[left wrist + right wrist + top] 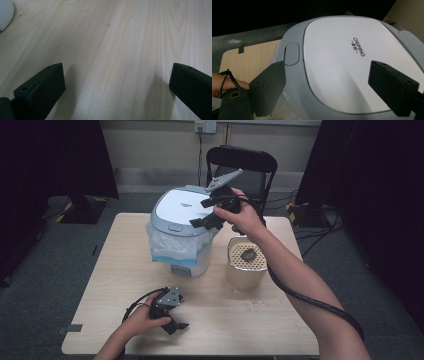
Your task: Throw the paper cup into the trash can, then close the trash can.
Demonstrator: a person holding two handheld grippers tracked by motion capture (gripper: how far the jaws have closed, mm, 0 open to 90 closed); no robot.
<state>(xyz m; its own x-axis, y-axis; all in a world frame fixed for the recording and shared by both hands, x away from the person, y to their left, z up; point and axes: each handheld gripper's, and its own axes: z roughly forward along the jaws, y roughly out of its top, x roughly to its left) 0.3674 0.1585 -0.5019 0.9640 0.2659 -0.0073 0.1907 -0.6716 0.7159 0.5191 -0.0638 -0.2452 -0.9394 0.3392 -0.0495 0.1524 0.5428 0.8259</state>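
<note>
The right gripper (212, 212) hangs in the air just above the closed lid (182, 206) of the rice cooker (180, 232), at the lid's right side. Its jaws stand wide apart and nothing is between them. In the right gripper view the white lid panel (342, 67) lies directly under and ahead of the jaws, and the oval release button (291, 53) sits at the lid's front edge, a little beyond the tip of the jaw at the left of that view. So the button lies down and to the left of this gripper in the scene, on the near side of the cooker. My judgement is that any coming move on the lid turns on this short way from jaw to button.

The cooker stands at the far middle of the table (105, 285), with a thin plastic bag (170, 247) around its body. The lid's long axis runs from near to far.

The left gripper (172, 317) rests low on the near left part of the table, well apart from the cooker. Its jaws are also open and they hold nothing; between them is bare wood (117, 75). The right hand is clearly the nearer one to the cooker.

Counted: two grippers, one rice cooker, one lid, one button. To the right of the cooker stands one beige container (246, 267) with a perforated top, and one dark lump (248, 254) lies on it. One black chair (242, 167) is behind the table.
</note>
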